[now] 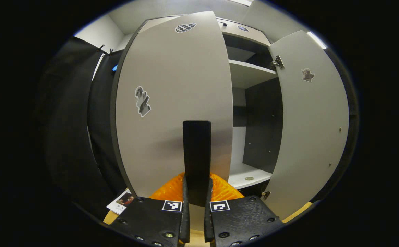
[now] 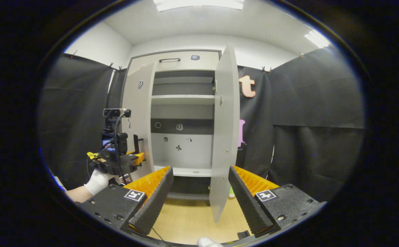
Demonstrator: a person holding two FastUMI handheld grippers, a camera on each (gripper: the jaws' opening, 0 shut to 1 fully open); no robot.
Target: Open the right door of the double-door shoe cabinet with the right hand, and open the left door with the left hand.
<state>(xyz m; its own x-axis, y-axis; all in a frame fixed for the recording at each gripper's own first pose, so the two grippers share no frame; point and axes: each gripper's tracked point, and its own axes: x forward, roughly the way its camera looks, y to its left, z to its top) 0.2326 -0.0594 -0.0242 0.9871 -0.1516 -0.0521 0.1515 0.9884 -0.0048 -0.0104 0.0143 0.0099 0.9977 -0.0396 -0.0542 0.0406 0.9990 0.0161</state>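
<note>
The double-door shoe cabinet (image 2: 182,116) stands against the booth wall at about 12 o'clock in the right gripper view, tall and pale grey, with both doors swung off its front. Inside it, a shelf (image 2: 183,99) crosses the upper part and a dark band runs across the back panel lower down.

The right door (image 2: 224,137) stands well open, seen nearly edge-on in the right gripper view, its lower corner hanging between that gripper's two fingers. In the left gripper view the same right door (image 1: 311,123) lies at 3 o'clock, showing a small sticker and a hinge near its top.

The left door (image 1: 172,103) fills the middle of the left gripper view, partly open, with a checkered sticker near its top and another sticker at about 10 o'clock. In the right gripper view this left door (image 2: 138,116) sits at the cabinet's left side, only a little ajar.

The left gripper (image 1: 196,192) has its tongs drawn narrow, both pressing on the dark upright handle (image 1: 196,151) on the door's edge. In the right gripper view it appears at 9 o'clock as the left gripper (image 2: 117,161), held by a gloved hand (image 2: 96,181).

The right gripper (image 2: 199,192) has its tongs spread wide, holding nothing.

A small round object (image 1: 249,178) lies on the cabinet's bottom shelf.
</note>
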